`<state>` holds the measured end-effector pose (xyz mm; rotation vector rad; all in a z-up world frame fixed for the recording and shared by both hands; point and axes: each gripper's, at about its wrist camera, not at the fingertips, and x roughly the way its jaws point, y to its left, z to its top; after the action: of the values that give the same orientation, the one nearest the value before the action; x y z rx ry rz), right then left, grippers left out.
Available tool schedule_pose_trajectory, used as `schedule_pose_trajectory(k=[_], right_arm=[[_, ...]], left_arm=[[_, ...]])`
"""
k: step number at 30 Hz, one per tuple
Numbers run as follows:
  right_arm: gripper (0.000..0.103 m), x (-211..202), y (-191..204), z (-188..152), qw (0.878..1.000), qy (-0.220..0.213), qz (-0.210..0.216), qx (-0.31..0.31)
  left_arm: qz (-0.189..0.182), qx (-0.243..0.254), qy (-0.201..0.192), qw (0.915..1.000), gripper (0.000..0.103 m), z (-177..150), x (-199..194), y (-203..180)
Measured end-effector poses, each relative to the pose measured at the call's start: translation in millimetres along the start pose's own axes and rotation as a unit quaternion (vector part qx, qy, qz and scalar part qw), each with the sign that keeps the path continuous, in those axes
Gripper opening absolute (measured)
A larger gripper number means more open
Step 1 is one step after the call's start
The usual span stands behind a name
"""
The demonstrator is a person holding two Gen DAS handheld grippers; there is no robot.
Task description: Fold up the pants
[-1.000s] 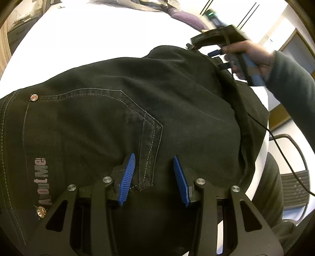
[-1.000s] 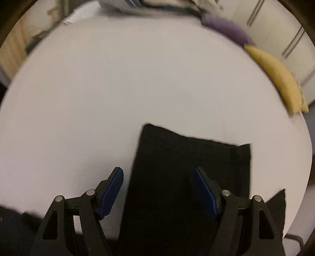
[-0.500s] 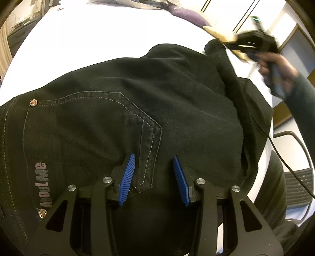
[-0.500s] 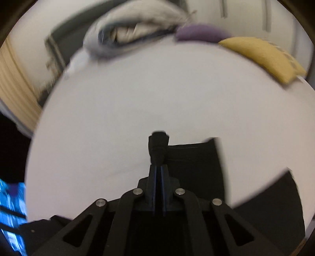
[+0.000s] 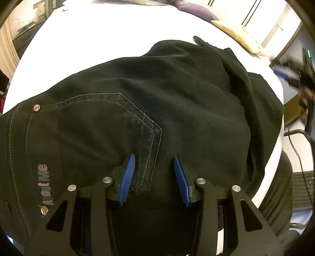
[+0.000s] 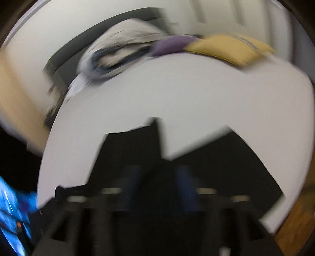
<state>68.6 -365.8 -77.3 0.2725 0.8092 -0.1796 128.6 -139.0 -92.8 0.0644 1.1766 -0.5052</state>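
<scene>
Right tongs [image 6: 157, 183] released, backed off pants [image 5: 137, 110]; left tongs [image 5: 154, 177] above pocket.

1. We see the black pants [image 5: 149, 110] covering the near half of the white bed [image 5: 110, 33], from 9 o'clock through 3 o'clock in the left wrist view.
2. Bare sheet lies open at 11 to 12 o'clock.
3. A purple cushion [image 5: 196, 10] and a yellow cushion [image 5: 238, 36] block the far edge at 1 o'clock.
4. A crumpled duvet [image 6: 122, 51] blocks 11 o'clock in the blurred right wrist view.
5. A chair [image 5: 303, 185] stands off the bed at 4 o'clock.
</scene>
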Motion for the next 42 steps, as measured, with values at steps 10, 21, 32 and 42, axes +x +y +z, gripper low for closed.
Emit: schedule_pose_trajectory(k=[10, 21, 32, 42], right_arm=[[0.076, 158, 124, 46, 0.978, 0.144, -0.093, -0.122], [0.006, 193, 84, 50, 0.979, 0.180, -0.072, -0.061], [0.004, 7, -67, 17, 0.988, -0.050, 0.019, 0.144], [0.003, -46, -226, -117, 0.923, -0.105, 0.000, 0.369]], left_arm=[[-0.017, -0.004, -0.013, 0.9998, 0.040, -7, 3, 5], [-0.037, -0.003, -0.023, 0.9991, 0.040, -13, -1, 19], [-0.024, -0.011, -0.016, 0.9995, 0.040, -11, -4, 18], [-0.016, -0.025, -0.006, 0.9995, 0.056, -1, -2, 13]])
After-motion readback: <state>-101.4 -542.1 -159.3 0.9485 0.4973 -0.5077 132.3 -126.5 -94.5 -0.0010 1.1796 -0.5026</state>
